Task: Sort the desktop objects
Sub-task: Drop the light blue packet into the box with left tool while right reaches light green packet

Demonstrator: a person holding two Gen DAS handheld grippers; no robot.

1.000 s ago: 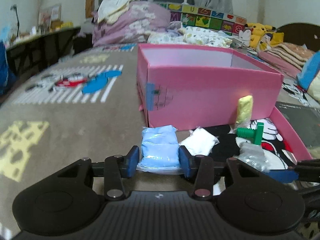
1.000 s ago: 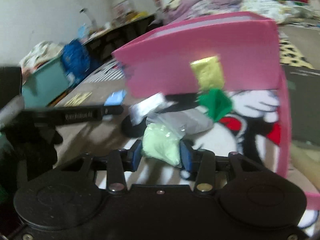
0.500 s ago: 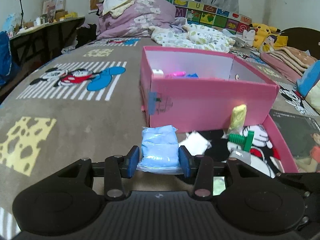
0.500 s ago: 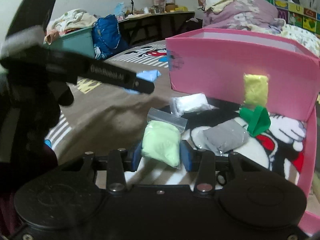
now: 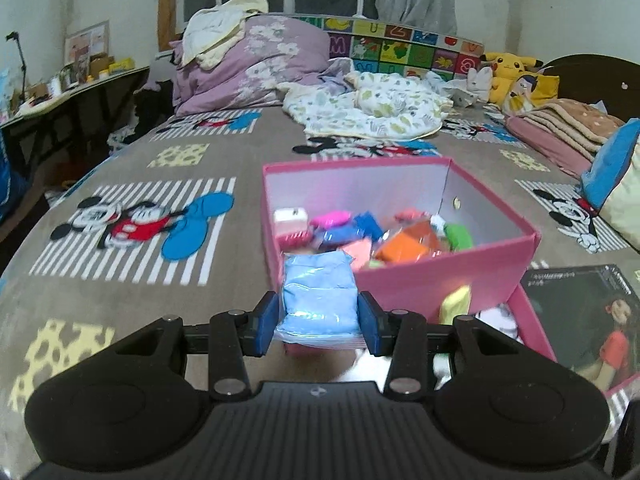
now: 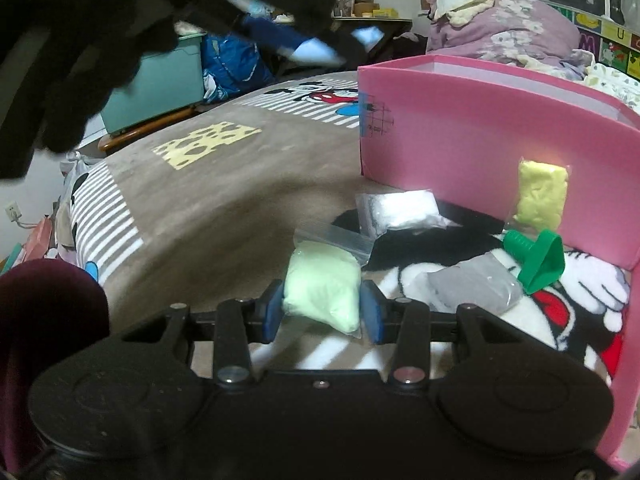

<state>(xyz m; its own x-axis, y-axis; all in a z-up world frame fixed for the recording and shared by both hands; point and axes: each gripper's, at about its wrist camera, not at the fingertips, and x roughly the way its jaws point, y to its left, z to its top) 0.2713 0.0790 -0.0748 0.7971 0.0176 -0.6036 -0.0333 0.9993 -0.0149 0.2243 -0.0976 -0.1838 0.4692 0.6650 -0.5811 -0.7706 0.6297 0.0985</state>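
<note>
My left gripper (image 5: 319, 318) is shut on a light blue clay bag (image 5: 319, 290) and holds it raised, just in front of the open pink box (image 5: 448, 274), which holds several coloured bags. My right gripper (image 6: 322, 312) is shut on a pale green clay bag (image 6: 323, 283), low over the bed cover. In the right wrist view, a white bag (image 6: 400, 210), a grey bag (image 6: 474, 287), a green plastic funnel (image 6: 538, 258) and a yellow bag (image 6: 541, 195) lie beside the pink box (image 6: 480, 152). The left gripper with its blue bag (image 6: 316, 50) shows high at the upper left.
The pink box lid (image 5: 534, 328) lies by the box's front right, next to a dark book (image 5: 588, 320). Bedding and pillows (image 5: 256, 64) pile at the far end. A teal bin (image 6: 160, 80) and a desk stand left of the bed.
My left gripper has risen with the blue bag, so the inside of the pink box now shows. My right gripper stays shut on the green bag and has shifted only a little.
</note>
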